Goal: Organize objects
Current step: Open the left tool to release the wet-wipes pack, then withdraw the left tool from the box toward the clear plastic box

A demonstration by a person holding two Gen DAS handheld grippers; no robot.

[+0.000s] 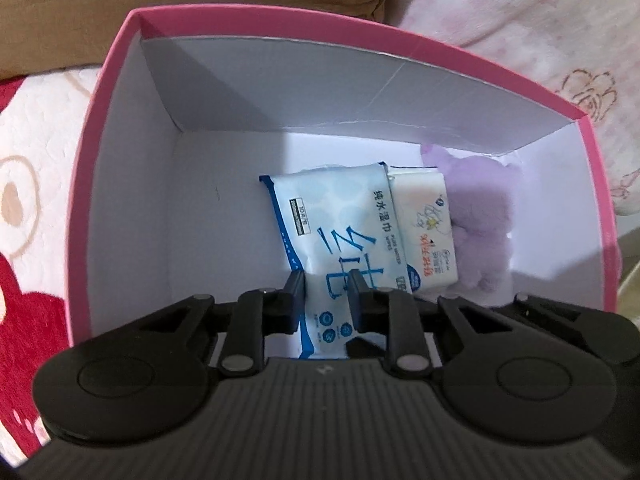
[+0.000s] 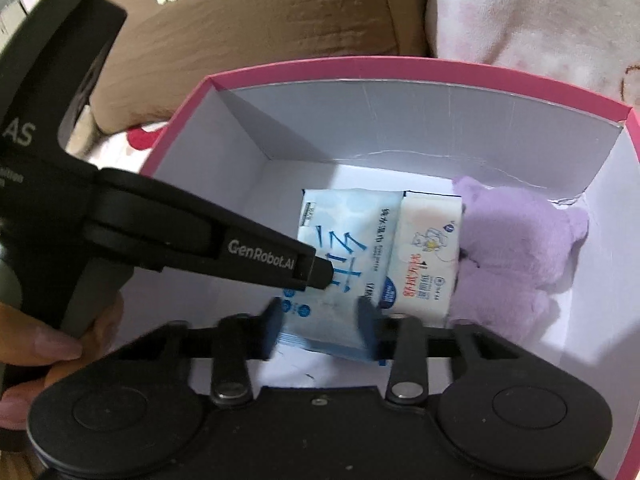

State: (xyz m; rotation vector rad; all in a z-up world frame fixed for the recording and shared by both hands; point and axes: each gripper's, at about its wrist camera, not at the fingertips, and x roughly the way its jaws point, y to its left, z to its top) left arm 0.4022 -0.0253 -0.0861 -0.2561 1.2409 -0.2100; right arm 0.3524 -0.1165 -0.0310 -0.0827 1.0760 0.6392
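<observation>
The pink box (image 1: 120, 92), white inside, holds three items side by side: a blue wet-wipes pack (image 1: 332, 220) printed "PURE WATER WIPES", a white tissue pack (image 1: 424, 224) touching it, and a purple plush toy (image 1: 480, 216) against the wall. Left gripper (image 1: 326, 300) and right gripper (image 2: 322, 320) both clamp the wipes pack. The left gripper's finger (image 2: 260, 248) reads "GenRobot.AI".

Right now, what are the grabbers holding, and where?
The blue wipes pack: left gripper and right gripper both clamp its near end.
</observation>
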